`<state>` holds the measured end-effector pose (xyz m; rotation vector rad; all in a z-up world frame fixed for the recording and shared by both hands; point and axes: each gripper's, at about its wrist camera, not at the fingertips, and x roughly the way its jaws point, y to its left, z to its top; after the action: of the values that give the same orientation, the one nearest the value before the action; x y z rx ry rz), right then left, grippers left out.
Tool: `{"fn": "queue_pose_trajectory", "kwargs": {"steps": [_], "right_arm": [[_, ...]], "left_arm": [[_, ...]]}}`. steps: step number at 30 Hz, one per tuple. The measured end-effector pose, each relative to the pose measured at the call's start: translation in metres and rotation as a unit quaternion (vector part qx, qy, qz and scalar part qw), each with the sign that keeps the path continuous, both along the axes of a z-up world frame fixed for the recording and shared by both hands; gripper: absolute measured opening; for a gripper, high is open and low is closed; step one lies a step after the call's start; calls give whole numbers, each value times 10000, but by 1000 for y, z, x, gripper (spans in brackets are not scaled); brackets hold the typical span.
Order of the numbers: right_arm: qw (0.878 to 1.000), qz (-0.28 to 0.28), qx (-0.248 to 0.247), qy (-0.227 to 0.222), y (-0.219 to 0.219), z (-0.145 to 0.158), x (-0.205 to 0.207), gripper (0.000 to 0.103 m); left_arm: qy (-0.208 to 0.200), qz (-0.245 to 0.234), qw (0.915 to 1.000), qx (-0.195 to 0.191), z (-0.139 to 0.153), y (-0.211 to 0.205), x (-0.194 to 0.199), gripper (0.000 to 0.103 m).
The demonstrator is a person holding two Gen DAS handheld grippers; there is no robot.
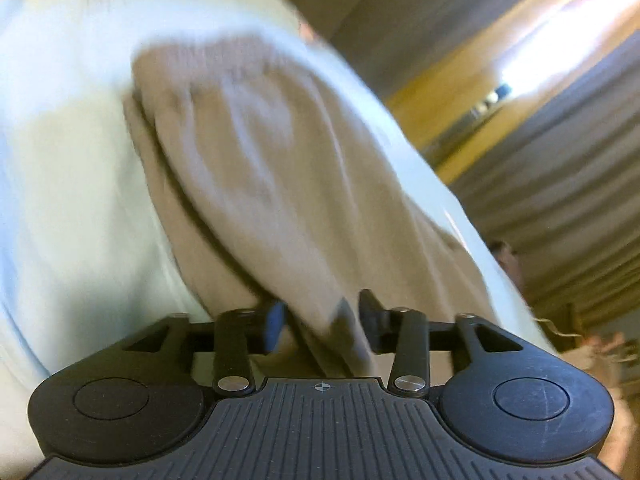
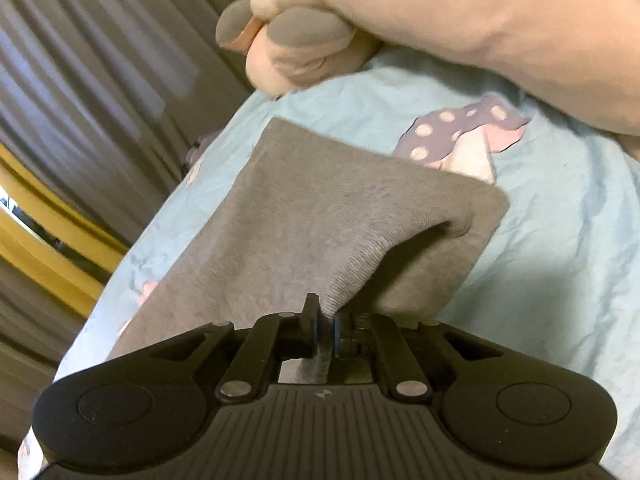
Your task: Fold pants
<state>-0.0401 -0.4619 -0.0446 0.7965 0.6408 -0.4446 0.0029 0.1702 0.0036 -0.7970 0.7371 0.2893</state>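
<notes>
The grey pants [image 2: 320, 216] lie folded on a light-blue bed sheet [image 2: 560, 240]. My right gripper [image 2: 326, 328] is shut on a pinched fold at the near edge of the pants and lifts it into a ridge. In the blurred left wrist view the same pants [image 1: 260, 160] look greyish tan and stretch away over the pale sheet [image 1: 60, 180]. My left gripper [image 1: 322, 318] is open, its jaws clearly apart. A loose fold of the pants runs between them, and neither pad presses on it.
A large pale-pink plush toy [image 2: 440, 12] lies on the bed beyond the pants. The sheet carries a polka-dot mushroom print [image 2: 460, 136]. Grey curtains [image 2: 80, 80] and a yellow band of wall [image 2: 40, 216] stand past the bed's edge, and curtains [image 1: 560, 200] show in the left view too.
</notes>
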Motion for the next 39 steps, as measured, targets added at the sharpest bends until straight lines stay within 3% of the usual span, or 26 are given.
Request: {"fn": "queue_pose_trajectory", "kwargs": {"steps": [5, 6, 7, 10, 14, 17, 18, 19, 21, 23, 25, 27, 28, 30, 34, 36, 39], "right_arm": [[9996, -52, 235, 141, -2, -11, 15, 17], [9996, -118, 242, 127, -2, -11, 17, 15], [9996, -144, 183, 136, -2, -10, 19, 5], [9995, 54, -299, 133, 2, 12, 29, 5], [9900, 301, -1136, -784, 16, 59, 18, 5], [9851, 391, -1555, -624, 14, 52, 14, 6], [9862, 319, -1598, -287, 10, 40, 16, 12], [9876, 234, -1549, 108, 3, 26, 18, 26], [9868, -131, -1307, 943, -13, 3, 16, 34], [9873, -535, -1316, 716, -23, 3, -8, 39], [9805, -903, -1537, 826, -28, 9, -25, 60], [9712, -1208, -1837, 922, -30, 21, -37, 61], [9717, -1201, -1884, 766, -31, 28, -42, 61], [9772, -970, -1857, 348, -24, 42, -45, 65], [9822, -6, -1879, -1, 12, 54, -21, 68], [9774, 751, -1976, 14, 46, 54, 6, 68], [9616, 1775, -2095, 43, 104, 44, 43, 67]], "left_arm": [[10, 266, 9996, -110, -4, 16, -1, 53], [62, 319, 9994, -120, -8, 20, -8, 52], [137, 400, 9990, -155, -14, 20, -9, 52], [138, 491, 9985, -185, -15, 23, -17, 52], [139, 512, 9985, -117, -18, 24, -16, 52], [187, 537, 9982, -186, -20, 23, -19, 54], [191, 555, 9981, -208, -21, 23, -18, 54], [201, 566, 9980, -222, -21, 25, -19, 54], [227, 579, 9979, -189, -19, 24, -20, 54], [198, 561, 9982, -36, -13, 22, -25, 55], [231, 634, 9975, 227, -7, 17, -31, 56], [192, 729, 9958, 514, 0, 10, -35, 60], [127, 729, 9950, 679, 6, 5, -35, 66], [44, 567, 9945, 874, 13, -7, -31, 70], [7, -236, 9898, 1402, 20, -47, -6, 73], [61, -604, 9854, 1592, 18, -69, 9, 73], [50, -987, 9830, 1550, 11, -94, 29, 73]]}}
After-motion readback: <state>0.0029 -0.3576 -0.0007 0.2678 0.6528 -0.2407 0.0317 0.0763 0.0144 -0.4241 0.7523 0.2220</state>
